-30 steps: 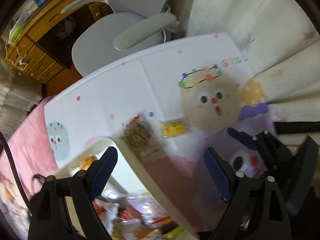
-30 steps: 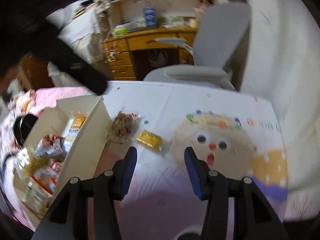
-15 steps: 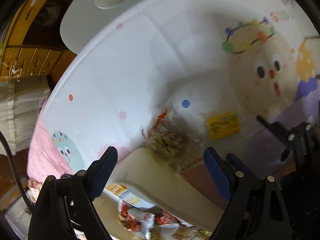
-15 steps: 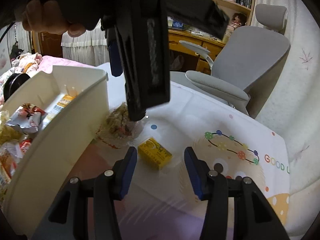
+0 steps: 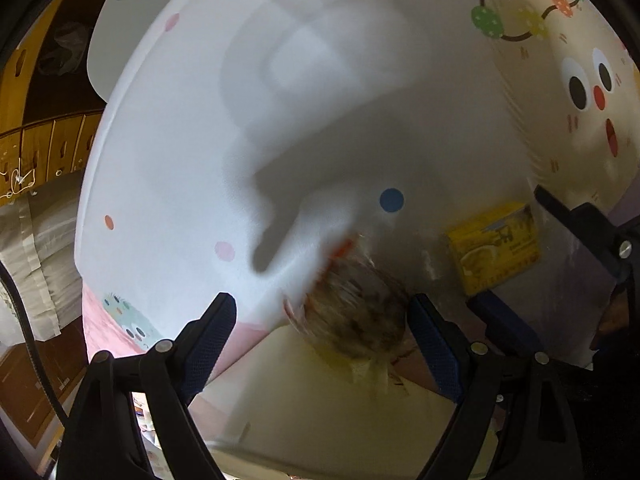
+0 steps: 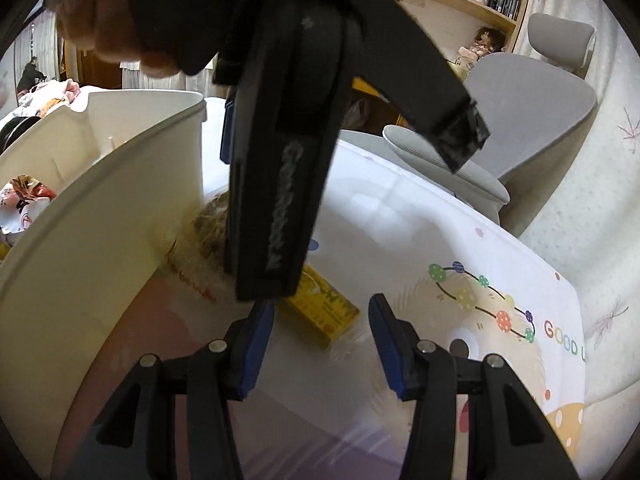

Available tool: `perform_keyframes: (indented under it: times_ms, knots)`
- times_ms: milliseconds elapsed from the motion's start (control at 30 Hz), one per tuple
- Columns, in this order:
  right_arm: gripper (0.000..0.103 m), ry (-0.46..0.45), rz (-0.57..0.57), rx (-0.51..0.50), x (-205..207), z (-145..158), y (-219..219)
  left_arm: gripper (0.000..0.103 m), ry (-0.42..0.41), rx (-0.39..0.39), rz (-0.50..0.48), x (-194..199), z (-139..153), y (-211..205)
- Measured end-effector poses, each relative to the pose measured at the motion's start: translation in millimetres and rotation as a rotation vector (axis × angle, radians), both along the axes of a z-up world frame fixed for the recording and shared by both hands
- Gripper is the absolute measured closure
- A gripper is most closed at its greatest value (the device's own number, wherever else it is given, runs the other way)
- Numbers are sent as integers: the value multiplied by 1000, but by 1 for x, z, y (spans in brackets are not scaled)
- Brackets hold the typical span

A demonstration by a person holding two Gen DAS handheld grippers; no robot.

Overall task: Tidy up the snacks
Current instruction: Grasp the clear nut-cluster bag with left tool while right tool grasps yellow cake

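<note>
Between your left hand-held gripper's [image 5: 320, 332] wide, empty jaws, toward the 3 o'clock pad, lies the nut bag [image 5: 354, 312], against the bin [image 6: 100, 216] wall on the tabletop [image 5: 200, 128]. That wall crowds the near side. Your right hand-held gripper [image 6: 320, 336], half open and empty, faces the yellow box [image 6: 320, 312] at 12 o'clock.

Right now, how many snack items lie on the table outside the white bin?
2. A clear bag of brown snacks lies against the white bin, between the left gripper's open jaws. A yellow box lies just beside it. Others could be hidden behind the bin.
</note>
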State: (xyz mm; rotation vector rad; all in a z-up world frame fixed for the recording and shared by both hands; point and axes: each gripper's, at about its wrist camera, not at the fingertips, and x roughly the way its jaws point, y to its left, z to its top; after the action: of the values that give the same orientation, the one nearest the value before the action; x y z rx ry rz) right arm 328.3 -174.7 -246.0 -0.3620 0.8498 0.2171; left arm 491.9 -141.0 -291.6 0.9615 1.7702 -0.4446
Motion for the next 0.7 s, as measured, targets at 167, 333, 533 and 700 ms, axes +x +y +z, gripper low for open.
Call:
perform_keyframes:
  times_ms: [167,333,533,700]
  knots:
    - [51,13,2,-2,0,-5,-1,29,40,-55,19,1,-4,6]
    - [54,16,2,7,1,-5,-3,50,91,-107,64,2,-2,10]
    - [62,22,10,-10,2,-4,-4,53,89,-125,104,5,-1,15]
    - [67,34,19,-31,-2,-3,-3,55,92,-141,181,8,0,19]
